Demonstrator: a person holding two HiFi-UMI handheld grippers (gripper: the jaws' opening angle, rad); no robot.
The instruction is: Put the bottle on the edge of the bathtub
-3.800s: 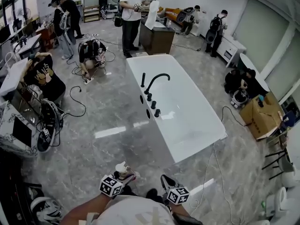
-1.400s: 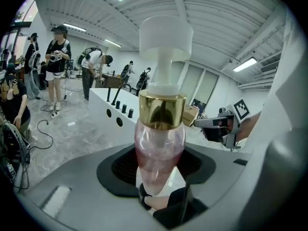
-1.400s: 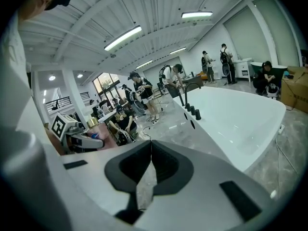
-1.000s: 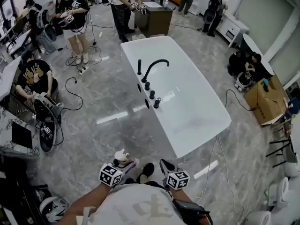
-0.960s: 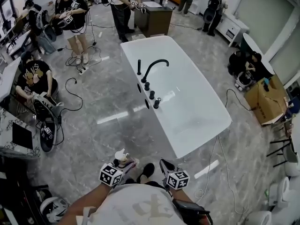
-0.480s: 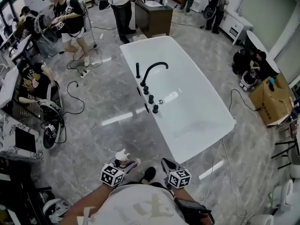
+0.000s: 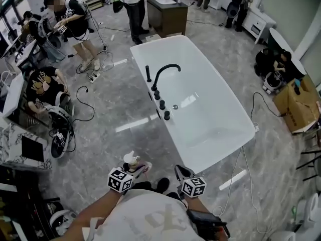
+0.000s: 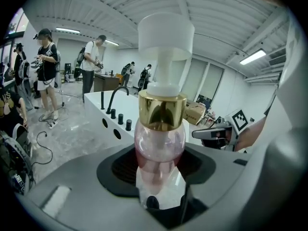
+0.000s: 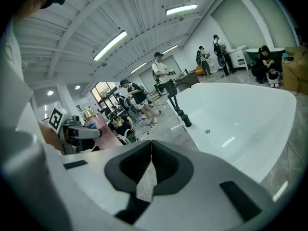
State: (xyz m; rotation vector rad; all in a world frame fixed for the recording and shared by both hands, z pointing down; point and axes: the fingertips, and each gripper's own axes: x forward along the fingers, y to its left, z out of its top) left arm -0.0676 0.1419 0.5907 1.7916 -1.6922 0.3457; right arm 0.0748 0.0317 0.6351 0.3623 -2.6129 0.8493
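Note:
My left gripper [image 7: 131, 168] is shut on a pink pump bottle [image 7: 132, 160] and holds it upright above the grey floor, short of the tub's near corner. In the left gripper view the bottle [image 8: 160, 143] fills the centre between the jaws, showing its gold collar and white pump head. My right gripper [image 7: 182, 173] hangs beside it, shut and empty; in the right gripper view its jaws [image 9: 150, 150] meet tip to tip. The white bathtub [image 7: 176, 147] lies ahead, with a black faucet [image 7: 163, 77] and knobs on its left rim. The tub [image 9: 240, 124] is empty.
Several people stand or crouch at the left and the back. Cables [image 7: 85, 102] trail over the marble floor. A dark cabinet [image 7: 168, 14] stands beyond the tub's far end. A cardboard box [image 7: 298, 107] sits at the right, and a white cord [image 7: 241, 159] runs by the tub's near right corner.
The view has slid forward, so the tub sits a little nearer and larger. Both grippers keep their pose, the left still holding the bottle. People at the back left have shifted.

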